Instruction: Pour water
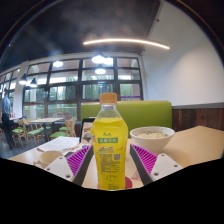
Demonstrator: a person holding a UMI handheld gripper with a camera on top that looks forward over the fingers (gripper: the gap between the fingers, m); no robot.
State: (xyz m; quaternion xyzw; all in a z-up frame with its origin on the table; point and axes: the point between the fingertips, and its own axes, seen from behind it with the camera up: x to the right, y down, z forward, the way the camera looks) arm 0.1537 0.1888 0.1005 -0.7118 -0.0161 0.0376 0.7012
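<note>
Bottle: a plastic drink bottle (111,145) with an orange cap and a yellow-green label stands upright between the two fingers, filling the middle of the gripper's view.
Gripper: the gripper (111,163) has its purple pads (143,160) close against the bottle's sides; both look pressed on the label, so I judge it clamped on the bottle, though the contact itself is hard to make out.
Table: a pale table (195,142) stretches ahead, in what looks like a canteen with green booth seats and big windows.
Bowl: a white bowl (152,137) sits on the table beyond the right finger, apart from the bottle.
Step in hand: the bottle seems held and upright, cap on; no pouring under way.
Next move: my guess is the bottle must be carried towards the bowl and tipped, and the cap would have to be off first.
Person: someone stands far off by the windows (8,106).
</note>
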